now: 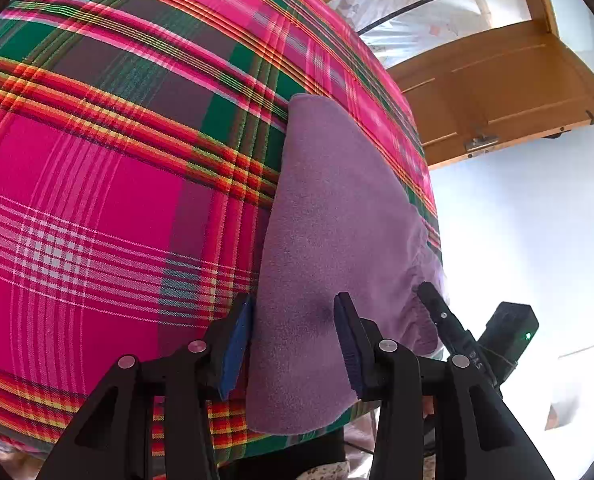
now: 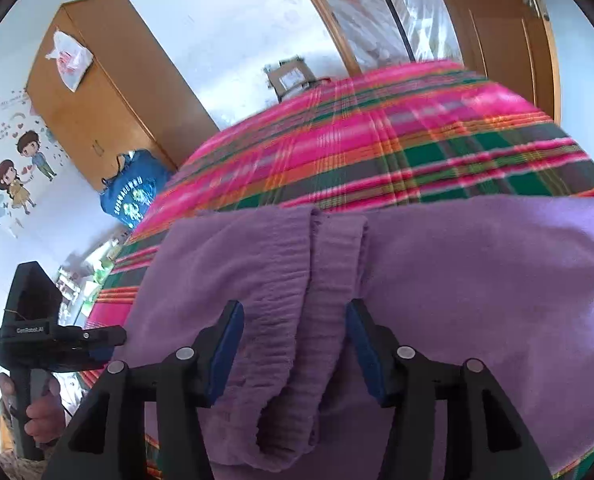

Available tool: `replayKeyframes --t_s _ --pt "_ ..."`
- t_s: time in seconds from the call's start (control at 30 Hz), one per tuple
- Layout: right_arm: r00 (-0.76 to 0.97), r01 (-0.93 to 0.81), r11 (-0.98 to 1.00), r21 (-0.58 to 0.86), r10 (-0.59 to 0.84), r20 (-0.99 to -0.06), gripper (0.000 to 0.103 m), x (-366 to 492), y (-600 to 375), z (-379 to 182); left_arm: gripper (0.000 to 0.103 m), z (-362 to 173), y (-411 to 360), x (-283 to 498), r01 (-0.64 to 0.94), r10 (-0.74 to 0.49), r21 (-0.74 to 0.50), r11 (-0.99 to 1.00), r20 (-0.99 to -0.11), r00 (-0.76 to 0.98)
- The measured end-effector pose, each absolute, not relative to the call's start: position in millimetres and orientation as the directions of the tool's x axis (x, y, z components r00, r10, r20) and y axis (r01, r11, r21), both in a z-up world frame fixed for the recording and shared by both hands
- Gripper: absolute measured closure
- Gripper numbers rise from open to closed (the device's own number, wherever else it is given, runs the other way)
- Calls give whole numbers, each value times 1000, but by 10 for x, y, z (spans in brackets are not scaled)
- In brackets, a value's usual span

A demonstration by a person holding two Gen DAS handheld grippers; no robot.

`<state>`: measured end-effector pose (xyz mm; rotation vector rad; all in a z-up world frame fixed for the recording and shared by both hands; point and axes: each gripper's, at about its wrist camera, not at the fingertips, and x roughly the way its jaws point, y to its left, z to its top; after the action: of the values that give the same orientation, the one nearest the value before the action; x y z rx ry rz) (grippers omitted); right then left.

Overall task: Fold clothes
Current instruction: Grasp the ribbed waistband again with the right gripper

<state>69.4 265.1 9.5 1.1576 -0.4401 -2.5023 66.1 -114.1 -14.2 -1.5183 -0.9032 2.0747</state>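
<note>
A purple garment (image 1: 337, 240) lies folded on a pink and green plaid bedspread (image 1: 97, 200), near its edge. The left gripper (image 1: 293, 344) hovers with jaws apart over the cloth's plain end. The right gripper (image 2: 295, 352) stands wide open astride the ribbed cuffs (image 2: 317, 280), gripping nothing.

Wide bare stretch of plaid bedcover (image 1: 97, 200) left of the purple garment (image 1: 329, 240), open for a hand, garment's ribbed waistband (image 2: 317, 280) bunched between the right gripper (image 2: 295, 344) fingers, wooden wardrobe (image 2: 109, 92) and door (image 1: 497, 92) apparently well beyond the bed
</note>
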Motion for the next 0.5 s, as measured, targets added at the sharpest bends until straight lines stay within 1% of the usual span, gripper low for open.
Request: replayKeyframes --t_s 0.3,0.47,0.5 --pt "-600 177 -902 395 -417 -683 46 605 2533 48 59 -131 -1116 641 49 663 -710 -702 -677 -320" --pt "-619 220 -861 458 -486 -617 47 676 2538 34 59 -144 -1131 617 51 671 -719 -693 -670 -316" --pt "-608 217 -862 458 -487 -628 50 661 2547 8 59 -143 -1129 613 51 671 -718 -694 -671 -316"
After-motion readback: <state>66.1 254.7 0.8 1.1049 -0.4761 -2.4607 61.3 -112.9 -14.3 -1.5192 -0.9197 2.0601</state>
